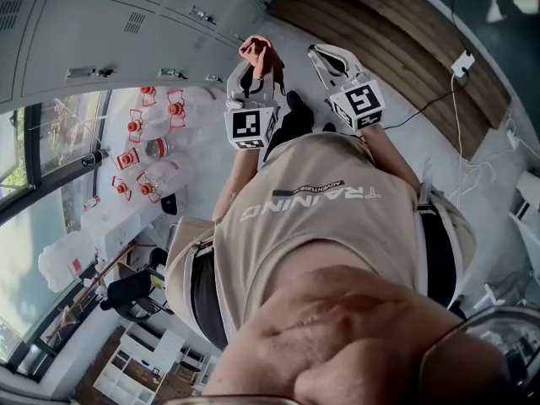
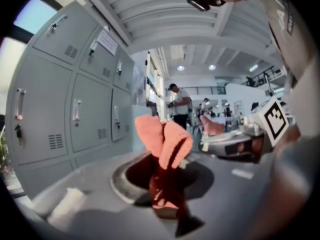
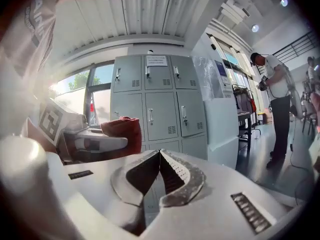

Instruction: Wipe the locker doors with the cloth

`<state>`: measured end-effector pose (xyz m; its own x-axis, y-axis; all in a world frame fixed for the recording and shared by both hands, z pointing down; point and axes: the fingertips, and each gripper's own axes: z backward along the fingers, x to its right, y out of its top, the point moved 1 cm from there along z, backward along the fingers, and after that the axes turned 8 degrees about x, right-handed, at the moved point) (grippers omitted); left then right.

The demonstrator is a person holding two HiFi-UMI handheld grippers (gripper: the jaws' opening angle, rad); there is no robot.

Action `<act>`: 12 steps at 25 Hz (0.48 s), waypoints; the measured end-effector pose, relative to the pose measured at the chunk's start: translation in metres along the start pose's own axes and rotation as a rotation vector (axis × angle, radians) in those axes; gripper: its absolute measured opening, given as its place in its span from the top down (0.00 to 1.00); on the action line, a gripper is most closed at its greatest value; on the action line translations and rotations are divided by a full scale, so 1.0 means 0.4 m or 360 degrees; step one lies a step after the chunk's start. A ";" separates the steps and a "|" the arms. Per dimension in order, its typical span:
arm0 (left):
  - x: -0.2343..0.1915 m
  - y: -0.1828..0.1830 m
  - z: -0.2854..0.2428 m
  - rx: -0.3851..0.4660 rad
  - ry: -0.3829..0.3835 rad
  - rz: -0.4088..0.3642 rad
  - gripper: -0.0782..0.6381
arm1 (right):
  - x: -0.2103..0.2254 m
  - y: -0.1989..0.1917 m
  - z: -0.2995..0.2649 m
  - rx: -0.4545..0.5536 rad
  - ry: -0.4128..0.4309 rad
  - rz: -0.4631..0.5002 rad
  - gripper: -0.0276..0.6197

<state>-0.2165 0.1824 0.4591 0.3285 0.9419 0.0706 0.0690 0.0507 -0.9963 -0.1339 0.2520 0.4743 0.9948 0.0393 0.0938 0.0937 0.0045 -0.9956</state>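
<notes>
Here, the left gripper [image 1: 254,68] clamps a crumpled salmon-pink cloth [image 2: 164,139], grey metal locker doors [image 1: 101,25] far-left; right gripper [image 3: 160,155] closed, empty.

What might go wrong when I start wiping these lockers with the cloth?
The cloth sits bunched in the left gripper, so it may slip out under pressure. The locker handles protrude and might snag it. A cable crosses the floor beside you: possible trip.
</notes>
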 end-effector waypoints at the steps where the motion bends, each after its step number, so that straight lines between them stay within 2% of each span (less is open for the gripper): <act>1: -0.022 -0.006 -0.021 0.0010 -0.0007 0.0020 0.78 | 0.009 0.005 -0.022 -0.0008 -0.0020 0.0017 0.94; 4: -0.080 -0.013 -0.084 0.0019 -0.0038 0.0060 0.78 | 0.020 0.025 -0.076 -0.0026 -0.0044 0.0035 0.93; 8: -0.150 0.032 -0.184 0.0127 -0.0101 0.0027 0.78 | 0.054 0.035 -0.173 -0.0067 -0.0052 0.0119 0.94; 12: -0.221 0.036 -0.237 0.0142 -0.0134 0.0020 0.78 | 0.092 0.072 -0.262 -0.0014 -0.0128 0.0122 0.94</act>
<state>-0.1551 0.0682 0.4431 0.2484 0.9669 0.0577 -0.0198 0.0646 -0.9977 -0.0904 0.1488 0.4490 0.9927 0.1194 0.0168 0.0182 -0.0103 -0.9998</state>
